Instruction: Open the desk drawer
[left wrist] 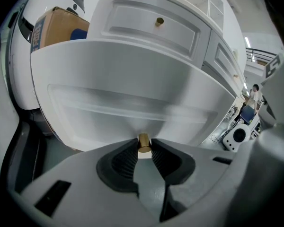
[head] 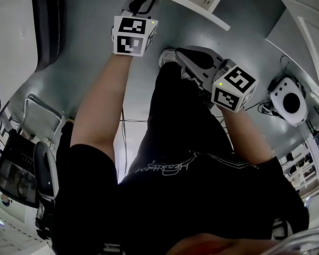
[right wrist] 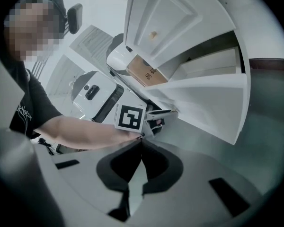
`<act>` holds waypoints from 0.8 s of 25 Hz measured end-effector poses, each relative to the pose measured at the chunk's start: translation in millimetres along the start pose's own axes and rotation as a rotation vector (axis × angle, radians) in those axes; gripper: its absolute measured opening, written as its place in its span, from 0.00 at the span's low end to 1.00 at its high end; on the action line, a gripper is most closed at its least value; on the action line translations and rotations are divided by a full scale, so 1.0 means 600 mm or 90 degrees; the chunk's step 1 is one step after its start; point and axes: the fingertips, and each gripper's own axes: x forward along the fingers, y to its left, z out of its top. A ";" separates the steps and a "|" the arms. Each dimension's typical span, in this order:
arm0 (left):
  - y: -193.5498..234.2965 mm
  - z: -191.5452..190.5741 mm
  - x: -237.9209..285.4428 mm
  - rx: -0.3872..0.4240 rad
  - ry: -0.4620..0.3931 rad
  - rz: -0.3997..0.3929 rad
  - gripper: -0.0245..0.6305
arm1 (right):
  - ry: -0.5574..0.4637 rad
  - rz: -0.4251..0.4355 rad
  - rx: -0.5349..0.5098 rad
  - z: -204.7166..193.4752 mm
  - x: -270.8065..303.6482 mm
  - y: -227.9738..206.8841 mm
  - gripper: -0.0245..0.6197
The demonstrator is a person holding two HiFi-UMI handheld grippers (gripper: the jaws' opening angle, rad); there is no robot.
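Drawer [left wrist: 132, 93], partly out: we clamp its brass knob [left wrist: 144, 142] in the left gripper [left wrist: 144, 149] jaw tips. Right gripper [right wrist: 141, 145] clenched, empty. Risk: the hold looks shallow, so an angled pull may slip us off.

even, cool indoor light; strong fisheye bending with dark corners; drawer front [left wrist: 132, 103] slightly motion-blurred.

Cardbd box [left wrist: 57, 30], wht speaker [head: 290, 102]
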 end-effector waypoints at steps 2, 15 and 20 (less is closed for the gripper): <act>0.000 -0.005 -0.008 -0.001 -0.002 0.006 0.18 | 0.000 0.002 -0.006 -0.005 0.000 0.005 0.05; -0.074 -0.049 -0.039 0.007 -0.001 0.020 0.18 | 0.011 0.014 -0.019 -0.083 -0.077 0.017 0.05; -0.039 -0.078 -0.079 0.006 0.001 0.027 0.18 | 0.017 0.023 -0.022 -0.101 -0.036 0.051 0.05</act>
